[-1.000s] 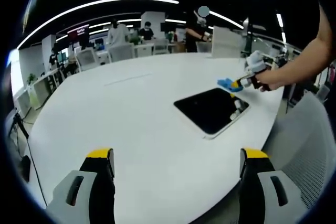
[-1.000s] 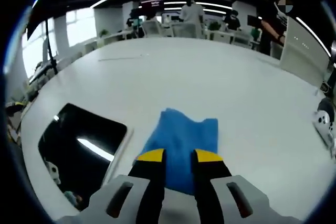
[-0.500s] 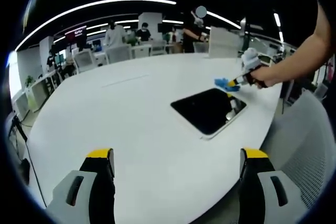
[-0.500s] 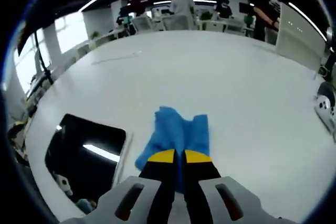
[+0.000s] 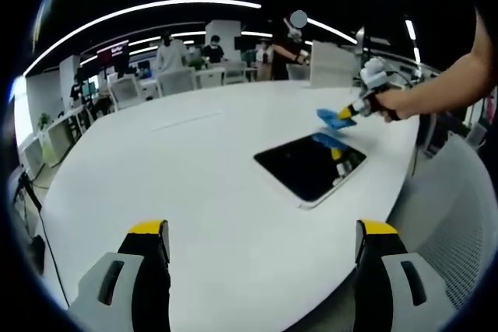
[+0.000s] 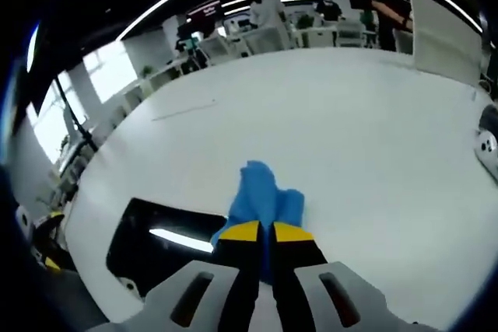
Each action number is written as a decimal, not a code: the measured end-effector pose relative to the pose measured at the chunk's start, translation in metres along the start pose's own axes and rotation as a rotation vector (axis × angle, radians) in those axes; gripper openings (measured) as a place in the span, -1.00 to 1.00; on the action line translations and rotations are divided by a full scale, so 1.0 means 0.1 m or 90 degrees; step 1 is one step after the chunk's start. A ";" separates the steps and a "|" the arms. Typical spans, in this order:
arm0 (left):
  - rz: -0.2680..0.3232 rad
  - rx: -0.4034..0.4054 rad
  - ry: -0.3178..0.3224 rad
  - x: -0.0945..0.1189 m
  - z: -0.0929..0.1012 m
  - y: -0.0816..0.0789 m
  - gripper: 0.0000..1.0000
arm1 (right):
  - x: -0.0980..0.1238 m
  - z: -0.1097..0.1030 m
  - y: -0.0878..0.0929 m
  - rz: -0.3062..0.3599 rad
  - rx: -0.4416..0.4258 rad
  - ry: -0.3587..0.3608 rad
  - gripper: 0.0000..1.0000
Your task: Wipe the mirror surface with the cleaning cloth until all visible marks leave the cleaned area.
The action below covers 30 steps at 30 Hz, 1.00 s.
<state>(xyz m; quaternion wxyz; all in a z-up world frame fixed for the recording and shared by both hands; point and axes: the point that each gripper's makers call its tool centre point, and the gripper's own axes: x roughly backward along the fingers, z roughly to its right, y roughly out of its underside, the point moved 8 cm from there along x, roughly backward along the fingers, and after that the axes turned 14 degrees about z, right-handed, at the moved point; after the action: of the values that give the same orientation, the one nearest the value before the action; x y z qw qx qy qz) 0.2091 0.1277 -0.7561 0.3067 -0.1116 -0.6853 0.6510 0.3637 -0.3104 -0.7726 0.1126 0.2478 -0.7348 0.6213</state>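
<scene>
A dark rectangular mirror with a white rim lies flat on the white table, and the right gripper view has it at lower left. My right gripper is shut on the blue cleaning cloth, which hangs bunched in the air above the table beside the mirror's edge. From the left gripper view, the right gripper holds the cloth lifted above the mirror's far corner. My left gripper stands open low over the table's near part, nothing between its jaws.
A person's arm reaches in from the right. A white object sits at the table's right edge. Chairs, desks and people stand beyond the far side of the table. A grey mesh chair is at right.
The right gripper closed on the blue cloth and has lifted it off the table, up and toward the mirror. The left gripper has stayed still.
</scene>
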 end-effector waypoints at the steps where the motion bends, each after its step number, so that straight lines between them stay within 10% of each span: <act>1: 0.001 0.000 0.000 0.00 0.00 0.00 0.99 | 0.00 -0.01 0.00 0.000 -0.001 -0.002 -1.00; 30: 0.008 -0.002 -0.002 0.00 0.00 -0.01 0.99 | -0.28 -0.47 0.29 -0.073 0.014 -0.028 -1.00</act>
<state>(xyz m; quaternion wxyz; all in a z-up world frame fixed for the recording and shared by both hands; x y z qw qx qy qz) 0.2093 0.1277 -0.7551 0.3014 -0.1152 -0.6863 0.6518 0.3662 -0.2553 -0.8012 0.1292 0.3045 -0.7146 0.6164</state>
